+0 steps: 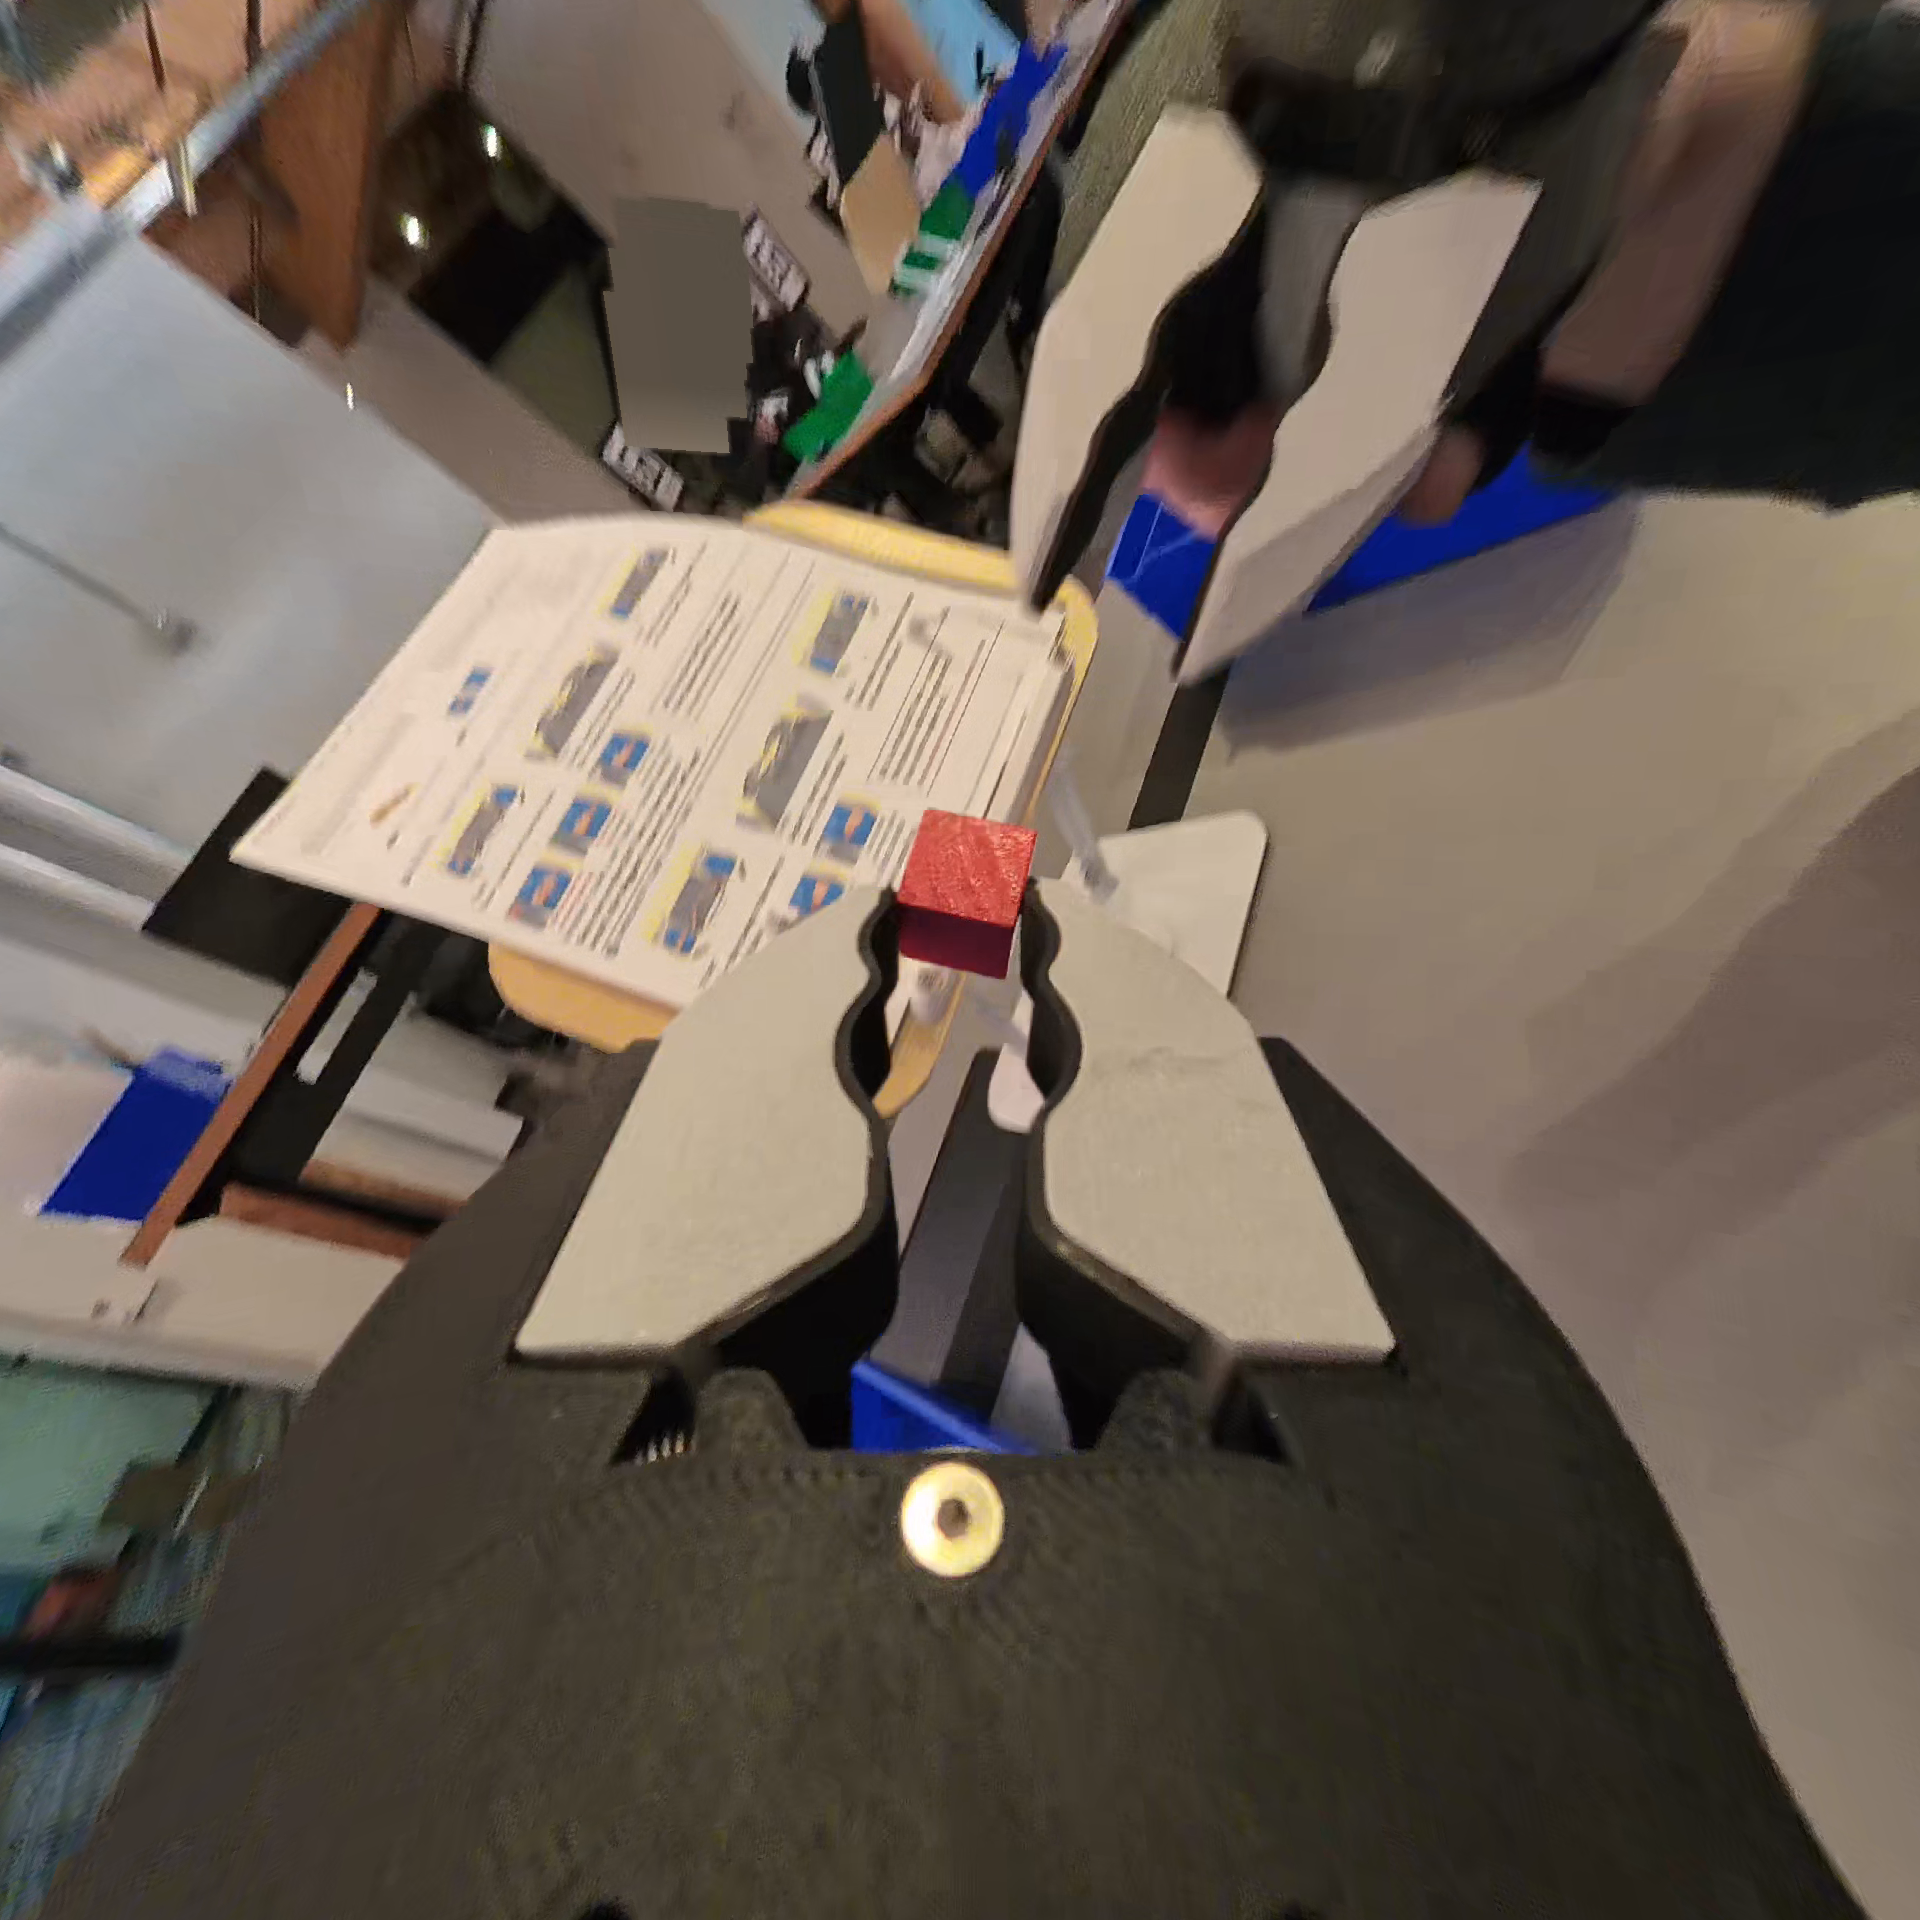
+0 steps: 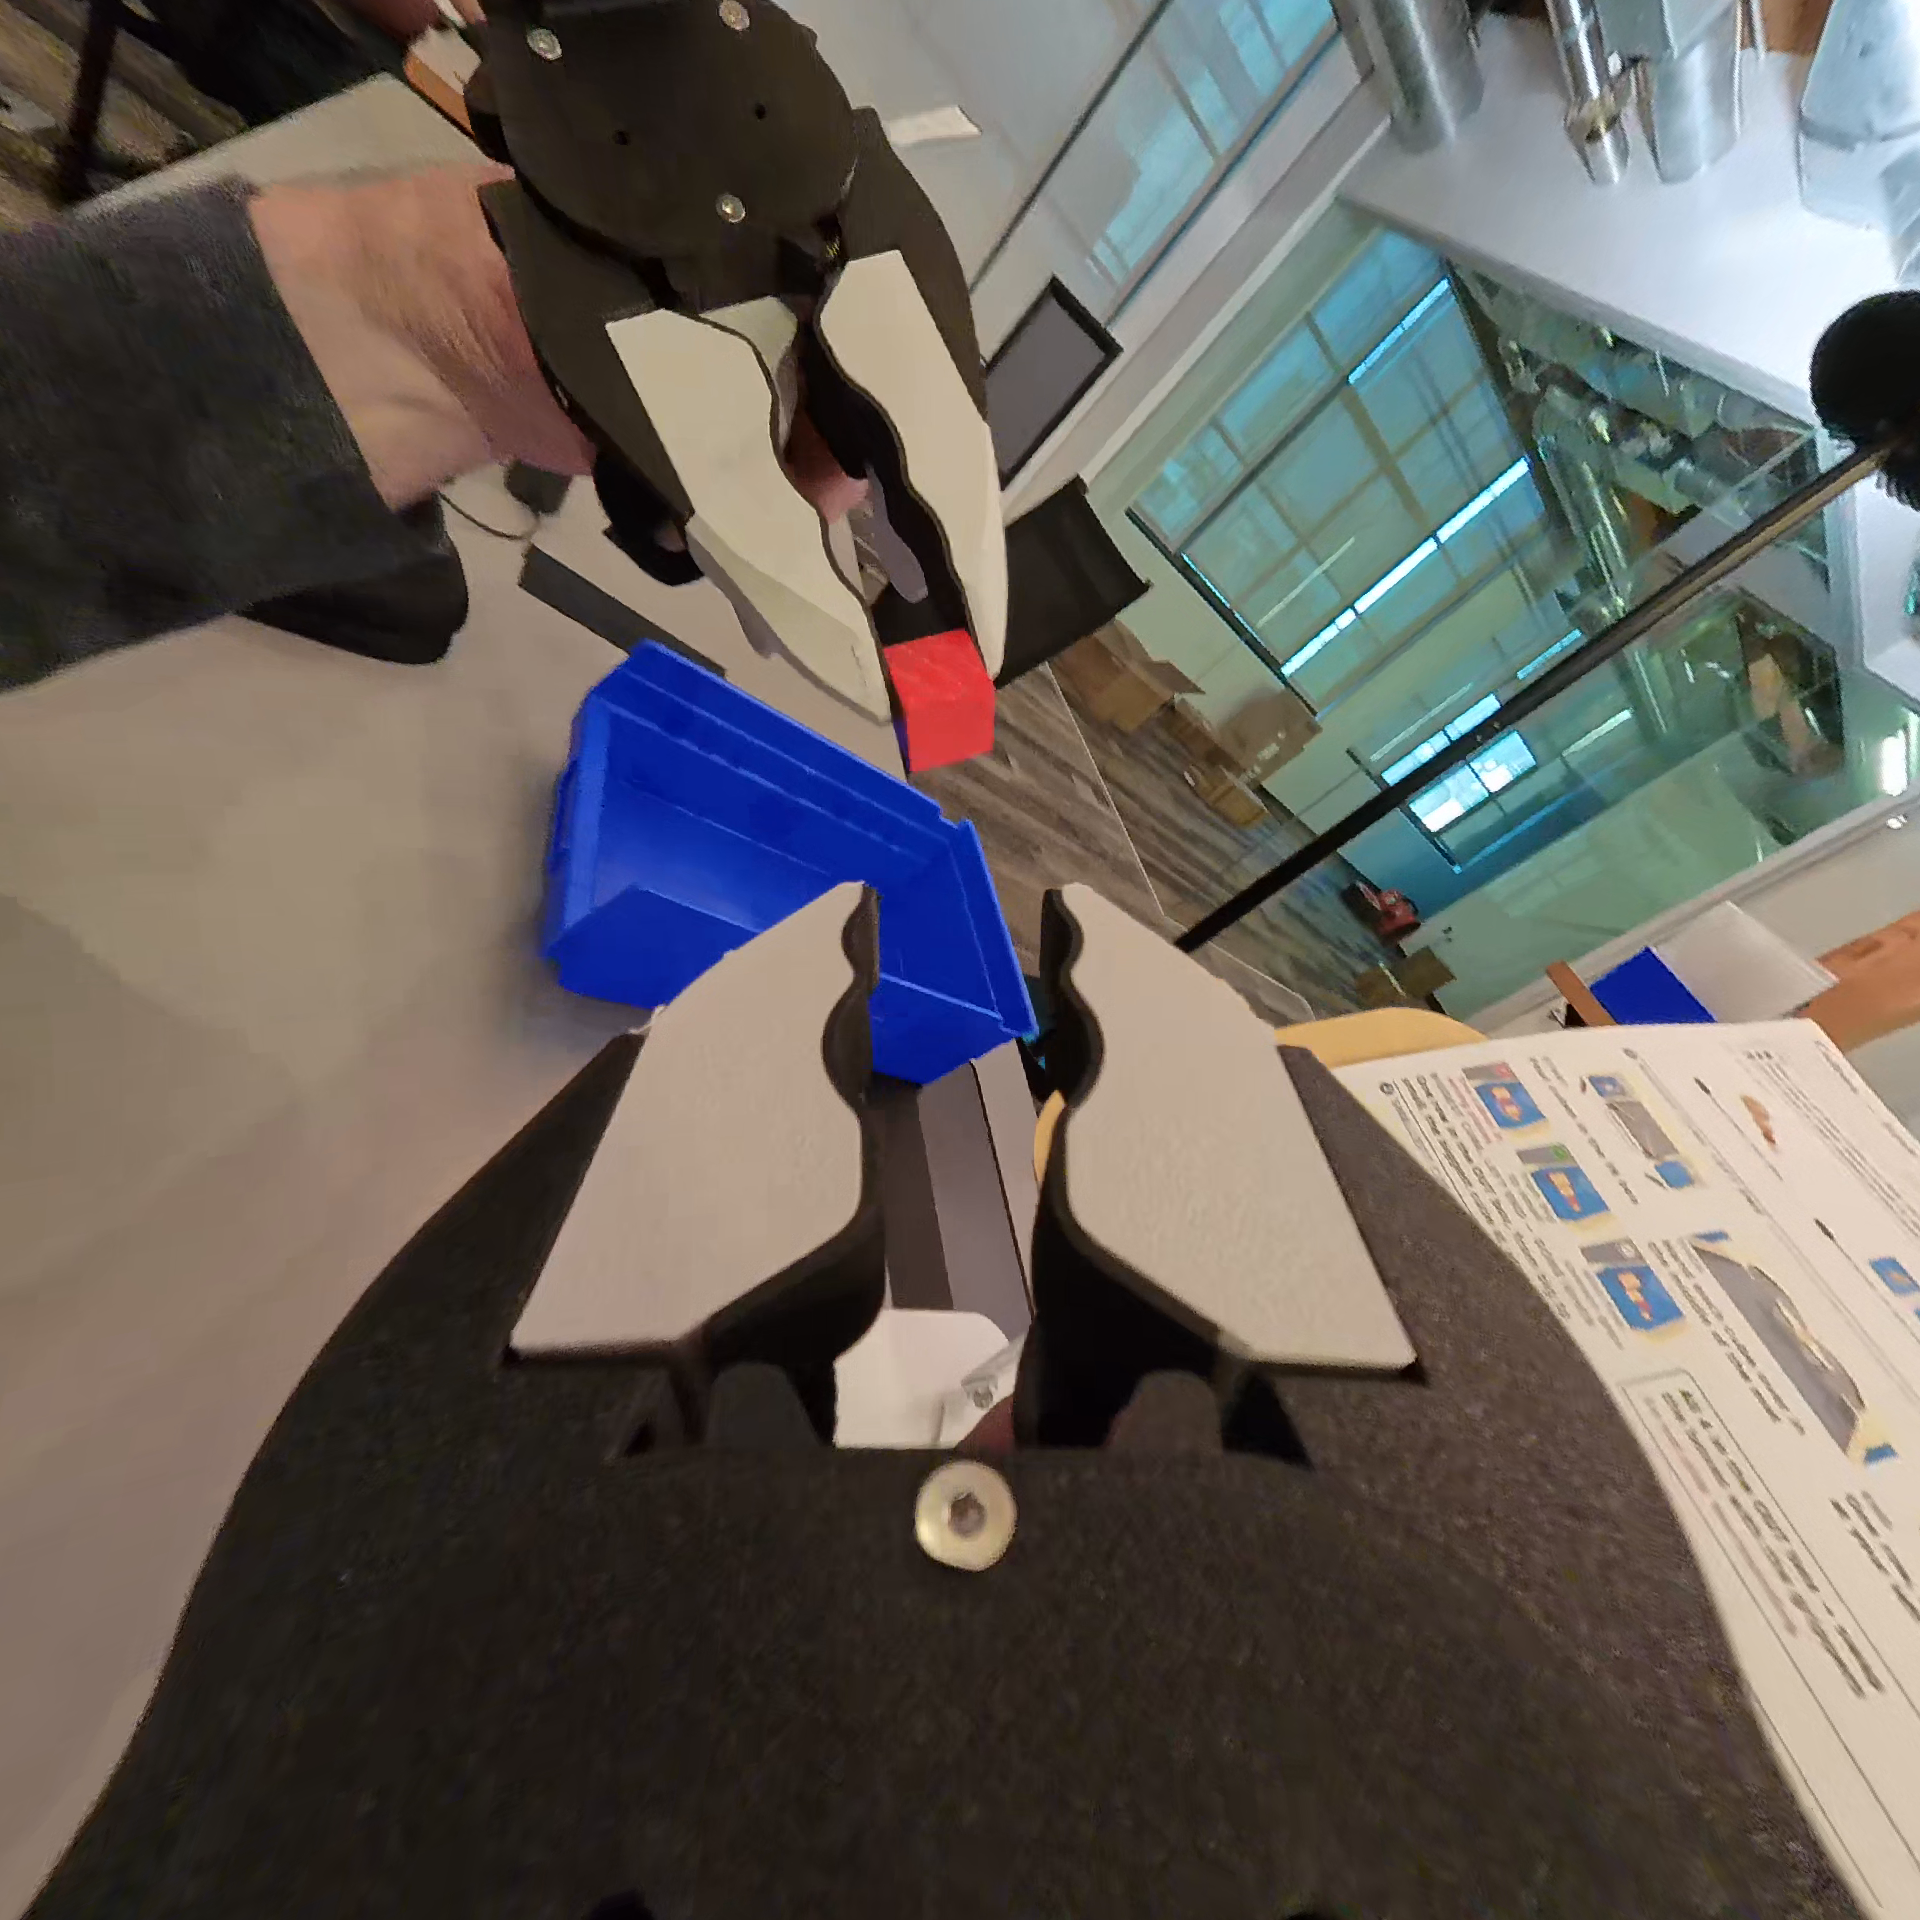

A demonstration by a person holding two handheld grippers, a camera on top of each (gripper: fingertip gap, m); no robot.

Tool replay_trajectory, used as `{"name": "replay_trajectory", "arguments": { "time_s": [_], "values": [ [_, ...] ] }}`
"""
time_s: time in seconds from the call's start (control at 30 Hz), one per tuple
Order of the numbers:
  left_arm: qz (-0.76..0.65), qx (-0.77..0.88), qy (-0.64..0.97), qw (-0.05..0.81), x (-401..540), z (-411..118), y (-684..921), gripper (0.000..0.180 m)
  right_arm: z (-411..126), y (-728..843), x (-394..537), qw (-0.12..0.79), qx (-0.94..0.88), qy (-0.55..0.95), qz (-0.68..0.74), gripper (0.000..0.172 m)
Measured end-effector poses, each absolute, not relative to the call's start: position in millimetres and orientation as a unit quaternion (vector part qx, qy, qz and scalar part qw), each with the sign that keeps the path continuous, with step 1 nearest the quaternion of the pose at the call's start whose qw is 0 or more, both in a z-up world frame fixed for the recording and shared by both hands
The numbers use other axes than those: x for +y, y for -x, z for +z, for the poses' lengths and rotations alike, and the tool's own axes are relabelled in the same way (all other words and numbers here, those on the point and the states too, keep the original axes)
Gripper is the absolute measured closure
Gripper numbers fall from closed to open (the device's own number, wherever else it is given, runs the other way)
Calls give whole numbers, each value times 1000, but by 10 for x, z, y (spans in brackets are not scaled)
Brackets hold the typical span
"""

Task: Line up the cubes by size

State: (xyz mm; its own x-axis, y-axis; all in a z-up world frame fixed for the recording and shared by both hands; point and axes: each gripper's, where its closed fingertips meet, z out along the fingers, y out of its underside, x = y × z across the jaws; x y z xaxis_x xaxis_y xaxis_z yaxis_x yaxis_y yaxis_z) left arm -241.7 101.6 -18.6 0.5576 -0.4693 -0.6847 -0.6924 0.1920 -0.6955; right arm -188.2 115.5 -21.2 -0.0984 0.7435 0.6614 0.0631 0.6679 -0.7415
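The bench (image 2: pixel 208 935) is pale grey and smooth, and past its far edge there is a big room with tall glass walls (image 2: pixel 1403 582) and brown boxes on the floor. A blue bin (image 2: pixel 727 831) sits on the bench close to that far edge. Off the edge of the bench, a printed sheet with small pictures (image 1: pixel 665 727) lies on a round, pale yellow seat (image 1: pixel 582 1008). The left gripper (image 1: pixel 961 904) is held up in the air, and its jaws are pinching a small red cube (image 1: pixel 966 883) right at the tips. The grey fingertips (image 1: pixel 831 935) press on the cube from both sides. In the right wrist view the same red cube hangs above the far edge of the bench, just past the corner of the blue bin. A hand in a dark grey sleeve (image 2: pixel 156 436) holds this gripper. The right gripper (image 2: pixel 961 914) is up in the air too, over the edge of the bench near the blue bin. Its jaws are spread a little way apart with nothing between them.
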Motion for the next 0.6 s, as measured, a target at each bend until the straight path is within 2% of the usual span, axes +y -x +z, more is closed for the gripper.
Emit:
{"name": "replay_trajectory", "arguments": {
  "time_s": [0.17, 0.6],
  "values": [
    [70, 486, 600, 632, 919, -161, 2116, 159, -175, 1845, 998, 600, -687, 247, 328, 144],
    [42, 524, 573, 628, 803, -211, 1871, 159, -233, 1886, 806, 603, -702, 194, 325, 143]
  ]
}}
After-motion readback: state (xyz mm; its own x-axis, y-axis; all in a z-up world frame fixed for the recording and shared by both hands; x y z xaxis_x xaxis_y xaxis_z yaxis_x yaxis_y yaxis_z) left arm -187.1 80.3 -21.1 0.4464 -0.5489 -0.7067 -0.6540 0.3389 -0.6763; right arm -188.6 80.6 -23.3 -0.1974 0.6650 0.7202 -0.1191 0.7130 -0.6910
